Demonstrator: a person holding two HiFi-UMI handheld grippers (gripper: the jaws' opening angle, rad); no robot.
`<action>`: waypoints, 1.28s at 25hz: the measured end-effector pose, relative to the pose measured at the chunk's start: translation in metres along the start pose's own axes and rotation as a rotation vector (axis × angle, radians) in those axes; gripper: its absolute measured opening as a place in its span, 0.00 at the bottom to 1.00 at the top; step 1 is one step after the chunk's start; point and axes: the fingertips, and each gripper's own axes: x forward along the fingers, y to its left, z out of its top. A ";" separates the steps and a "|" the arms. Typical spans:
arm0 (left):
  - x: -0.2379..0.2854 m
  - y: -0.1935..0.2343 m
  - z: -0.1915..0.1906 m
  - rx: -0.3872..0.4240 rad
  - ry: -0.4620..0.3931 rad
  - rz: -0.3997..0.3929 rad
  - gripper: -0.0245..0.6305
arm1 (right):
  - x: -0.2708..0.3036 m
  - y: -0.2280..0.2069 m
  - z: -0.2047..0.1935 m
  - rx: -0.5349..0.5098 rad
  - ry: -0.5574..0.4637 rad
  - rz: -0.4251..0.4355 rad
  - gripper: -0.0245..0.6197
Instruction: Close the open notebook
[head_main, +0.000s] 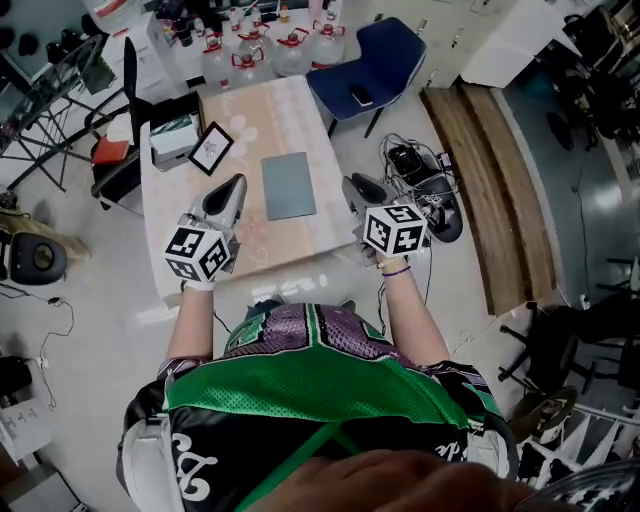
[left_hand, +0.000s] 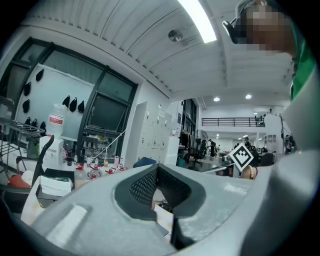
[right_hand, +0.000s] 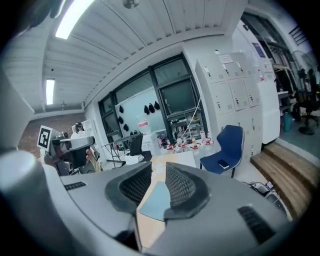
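The notebook (head_main: 288, 185) lies closed and flat on the pale table (head_main: 290, 110), with its grey-green cover up. The right gripper view shows it (right_hand: 156, 200) past the jaws. Both grippers are held in the air near the table's front edge, apart from the notebook. My left gripper (head_main: 225, 195) is to the notebook's left. Its jaws meet at the tips (left_hand: 156, 170) with nothing between them. My right gripper (head_main: 362, 190) is to the notebook's right, off the table's edge. Its jaws (right_hand: 159, 172) stand a little apart and hold nothing.
A small black-framed card (head_main: 211, 148) and a white box (head_main: 175, 140) sit at the table's left. A blue chair (head_main: 375, 55) with a phone on it stands behind, beside several water bottles (head_main: 265, 50). Cables and black gear (head_main: 420, 180) lie on the floor at right, by a wooden step (head_main: 490, 170).
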 end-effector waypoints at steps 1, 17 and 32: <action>-0.001 -0.001 0.002 0.003 -0.003 0.004 0.06 | -0.003 -0.002 0.005 -0.006 -0.009 -0.005 0.16; -0.013 -0.009 0.017 -0.011 -0.034 0.047 0.06 | -0.027 0.013 0.033 0.040 -0.107 0.075 0.15; -0.043 0.000 0.018 0.099 -0.041 0.123 0.06 | -0.005 0.085 0.038 -0.175 -0.103 0.166 0.15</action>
